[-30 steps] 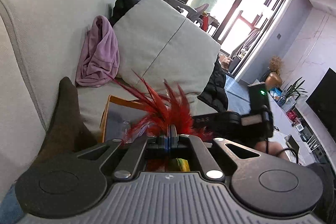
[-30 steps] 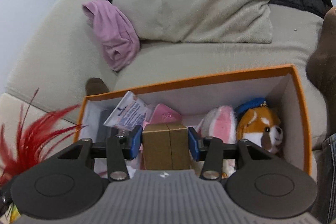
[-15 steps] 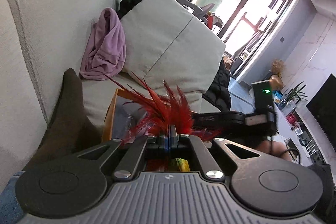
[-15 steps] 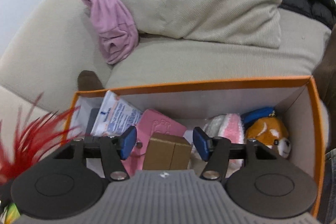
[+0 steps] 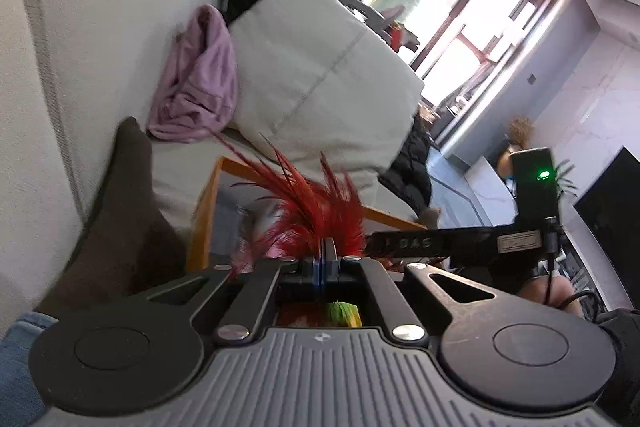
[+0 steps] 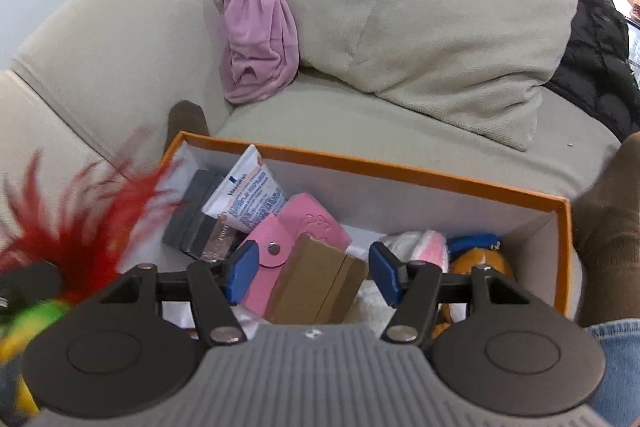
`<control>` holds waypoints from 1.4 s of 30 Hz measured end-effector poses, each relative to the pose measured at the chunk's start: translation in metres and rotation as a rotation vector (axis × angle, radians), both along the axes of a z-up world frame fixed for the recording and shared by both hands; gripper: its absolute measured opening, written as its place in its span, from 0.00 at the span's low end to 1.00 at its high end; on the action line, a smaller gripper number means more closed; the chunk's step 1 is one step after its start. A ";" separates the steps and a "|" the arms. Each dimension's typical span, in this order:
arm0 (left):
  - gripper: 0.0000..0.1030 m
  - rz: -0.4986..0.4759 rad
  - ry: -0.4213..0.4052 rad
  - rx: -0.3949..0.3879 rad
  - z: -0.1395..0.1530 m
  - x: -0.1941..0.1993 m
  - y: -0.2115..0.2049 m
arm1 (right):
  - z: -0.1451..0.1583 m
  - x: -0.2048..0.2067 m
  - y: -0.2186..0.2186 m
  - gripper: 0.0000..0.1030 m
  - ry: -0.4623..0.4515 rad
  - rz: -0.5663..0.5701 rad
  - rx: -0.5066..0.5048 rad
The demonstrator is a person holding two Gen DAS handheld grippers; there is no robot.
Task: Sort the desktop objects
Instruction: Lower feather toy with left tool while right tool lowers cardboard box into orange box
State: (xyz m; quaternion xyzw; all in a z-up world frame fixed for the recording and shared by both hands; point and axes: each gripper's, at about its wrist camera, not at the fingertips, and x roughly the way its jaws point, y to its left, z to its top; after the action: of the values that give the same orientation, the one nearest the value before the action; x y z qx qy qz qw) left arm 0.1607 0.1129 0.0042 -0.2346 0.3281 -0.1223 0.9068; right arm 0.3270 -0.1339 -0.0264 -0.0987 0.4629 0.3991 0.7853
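Note:
My left gripper is shut on a red feather toy, whose plumes stick up over the left rim of an orange box. In the right wrist view the feathers hang at the box's left end. My right gripper stands open above the orange box. A brown cardboard box lies tilted under it, clear of both blue pads. Also inside are a pink pouch, a white tube, a grey block and plush toys.
The box sits on a beige sofa. Behind it lie a pink cloth, a large cushion and a black jacket. A person's brown-socked feet flank the box on both sides.
My right gripper has opened and let go of the brown cardboard box, which now lies tilted in the orange box; the gripper has rolled and lifted slightly. The left gripper still grips the feather toy.

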 end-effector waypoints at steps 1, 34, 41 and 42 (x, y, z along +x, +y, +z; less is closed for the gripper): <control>0.00 -0.010 0.003 -0.003 -0.001 0.000 -0.003 | 0.004 -0.003 -0.010 0.61 -0.006 -0.008 0.025; 0.04 -0.053 0.223 0.154 -0.024 0.034 -0.060 | -0.068 -0.008 -0.058 0.08 0.303 0.066 0.080; 0.16 -0.065 0.237 0.208 -0.029 0.038 -0.050 | -0.026 -0.012 -0.092 0.01 0.205 0.025 0.115; 0.17 -0.073 0.233 0.227 -0.030 0.040 -0.051 | -0.019 -0.012 -0.099 0.01 0.185 0.016 0.107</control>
State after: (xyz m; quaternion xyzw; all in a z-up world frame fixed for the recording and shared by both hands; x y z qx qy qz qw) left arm 0.2012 0.0620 -0.0256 -0.1312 0.4513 -0.0894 0.8782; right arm 0.3152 -0.2329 -0.0453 -0.0232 0.5106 0.4369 0.7402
